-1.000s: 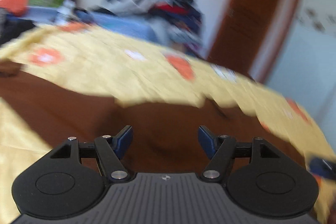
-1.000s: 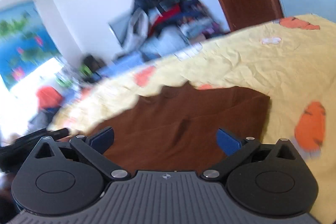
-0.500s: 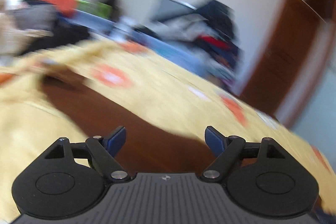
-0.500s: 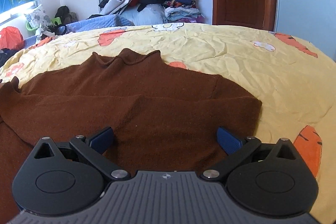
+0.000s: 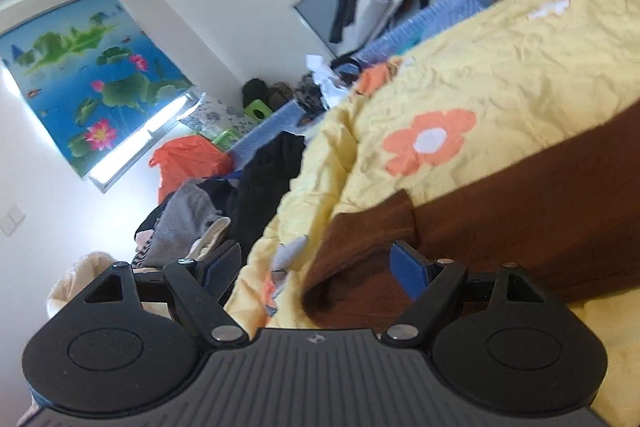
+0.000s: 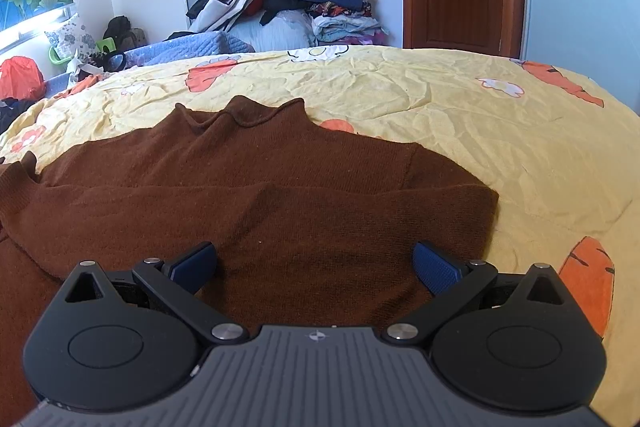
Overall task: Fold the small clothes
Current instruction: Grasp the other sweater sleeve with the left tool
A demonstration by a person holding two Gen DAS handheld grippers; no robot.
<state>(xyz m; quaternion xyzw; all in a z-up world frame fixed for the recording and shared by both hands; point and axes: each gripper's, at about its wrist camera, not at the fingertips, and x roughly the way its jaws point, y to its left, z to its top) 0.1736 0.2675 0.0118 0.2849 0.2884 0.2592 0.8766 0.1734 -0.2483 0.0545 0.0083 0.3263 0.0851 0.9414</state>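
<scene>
So the brown sweater (image 6: 256,195) is laid out flat on the bed (image 6: 500,147), collar at the far end and what looks like one sleeve already folded across the chest, which makes sense since you want the body squared up before the next fold. The left gripper (image 5: 316,267) is tilted over at the sweater's left edge, right by a loose cuff (image 5: 372,223); its fingers have just been opening and stand wide with nothing pinched, though the cuff fabric sits partly between them. The right gripper (image 6: 314,263) hangs over the near hem, fingers spread wide too, gripping nothing. The knit looks fine-ribbed, soft and floppy with a rolled neck, on a crinkly yellow sheet with orange flowers.
</scene>
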